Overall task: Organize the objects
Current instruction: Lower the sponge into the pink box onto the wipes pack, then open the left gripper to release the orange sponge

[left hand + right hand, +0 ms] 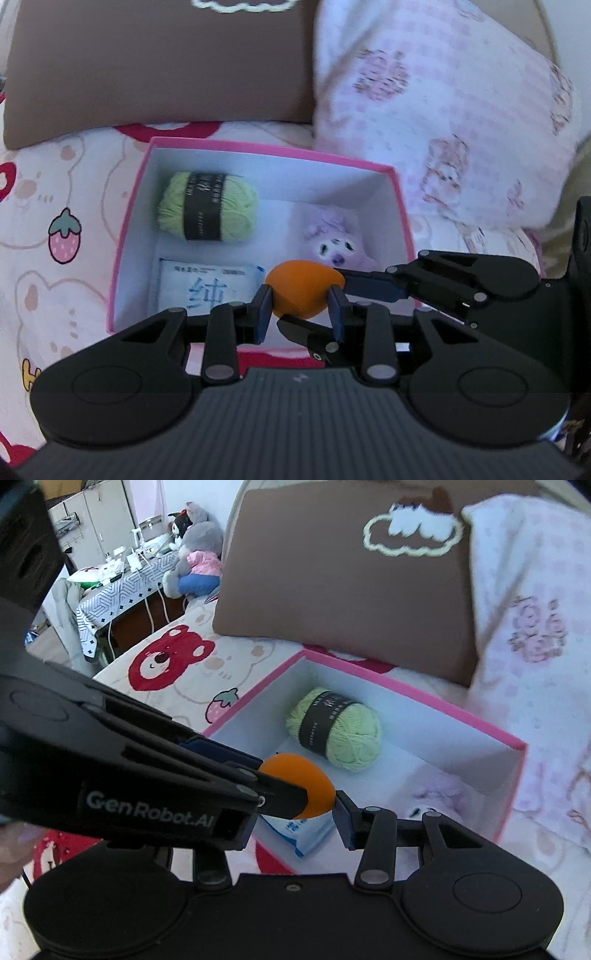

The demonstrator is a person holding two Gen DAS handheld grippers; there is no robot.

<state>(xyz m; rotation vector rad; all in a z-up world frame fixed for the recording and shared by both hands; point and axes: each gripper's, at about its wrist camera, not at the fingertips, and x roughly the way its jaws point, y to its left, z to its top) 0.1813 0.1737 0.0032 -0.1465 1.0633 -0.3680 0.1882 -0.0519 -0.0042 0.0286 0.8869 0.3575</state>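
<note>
An orange egg-shaped sponge hangs over the near part of a pink box with a white inside. My left gripper is shut on its sides. My right gripper reaches in from the right, and its fingers press the sponge's tip and underside. In the right wrist view its left finger is hidden behind the left gripper. In the box lie a green yarn ball, a pale plush toy and a wipes packet.
The box rests on a bed sheet printed with bears and strawberries. A brown pillow lies behind it and a pink-patterned pillow crowds its right side. A cluttered side table stands left of the bed.
</note>
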